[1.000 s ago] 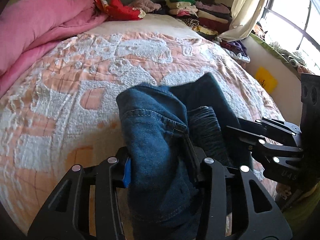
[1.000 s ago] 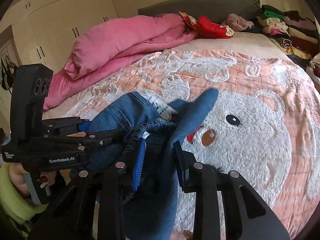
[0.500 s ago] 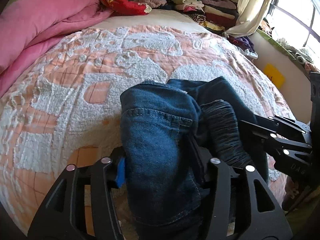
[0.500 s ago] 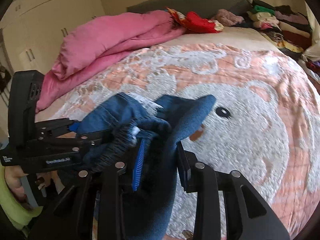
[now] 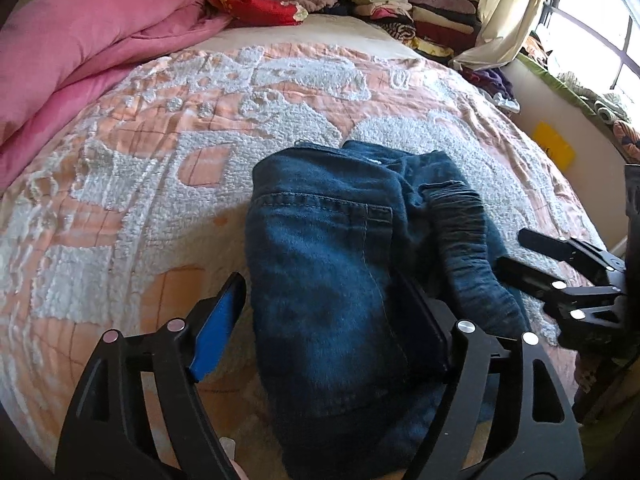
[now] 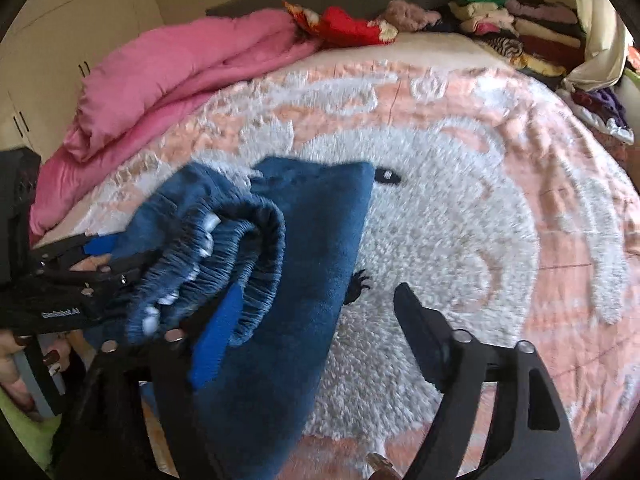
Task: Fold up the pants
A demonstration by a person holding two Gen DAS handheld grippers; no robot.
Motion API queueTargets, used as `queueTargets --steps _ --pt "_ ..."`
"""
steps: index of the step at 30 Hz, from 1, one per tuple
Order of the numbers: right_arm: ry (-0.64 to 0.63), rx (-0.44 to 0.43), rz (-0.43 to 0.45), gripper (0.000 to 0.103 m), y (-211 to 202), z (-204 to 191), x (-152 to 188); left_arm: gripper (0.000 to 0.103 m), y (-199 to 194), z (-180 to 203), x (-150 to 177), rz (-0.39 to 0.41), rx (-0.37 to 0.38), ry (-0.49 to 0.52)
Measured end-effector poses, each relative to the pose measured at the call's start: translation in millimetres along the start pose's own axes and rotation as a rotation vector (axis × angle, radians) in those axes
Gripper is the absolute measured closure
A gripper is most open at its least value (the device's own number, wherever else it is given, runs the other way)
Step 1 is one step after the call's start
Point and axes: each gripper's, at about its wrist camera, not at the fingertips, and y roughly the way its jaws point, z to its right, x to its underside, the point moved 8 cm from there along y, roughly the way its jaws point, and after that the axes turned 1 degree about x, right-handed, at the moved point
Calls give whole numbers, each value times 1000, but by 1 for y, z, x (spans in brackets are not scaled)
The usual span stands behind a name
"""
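Pants (image 5: 340,280), dark blue denim folded into a bundle, lie on the peach and white bedspread (image 5: 140,184) in the lower middle of your left view, running down between the fingers of your left claw (image 5: 328,320). Its jaws are opening; the blue pad stands clear of the cloth. Your right claw (image 6: 316,320) is opening too, with the elastic waistband (image 6: 240,248) bunched over its left finger and the right finger well off the cloth, over the white fleece.

Pink duvet (image 5: 76,52) beside stacked folded clothes (image 5: 416,12) on a peach bedspread (image 5: 132,184).
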Motion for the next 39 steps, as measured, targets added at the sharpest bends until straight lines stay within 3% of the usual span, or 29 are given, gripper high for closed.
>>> queueTargets --steps 2,3,4,7,17,25,39 --pt "-11 18 48 11 -20 -1 -4 31 -10 -1 0 18 4 -4" --pt "-15 25 65 7 -25 -2 -5 19 -16 -1 1 28 0 -6" --pt "-28 35 100 7 -39 -4 -7 13 -21 -1 1 38 -1 -5" --pt "-49 57 154 5 -61 -8 -10 10 -42 -1 2 79 -5 -5" --pt "-96 110 222 5 -113 -19 3 10 -91 -5 17 137 -39 -1" --pt "-121 129 233 5 -131 -28 17 10 -108 -6 38 133 -41 -6" --pt "-76 129 167 5 -134 -28 59 10 -109 -5 81 76 -45 9"
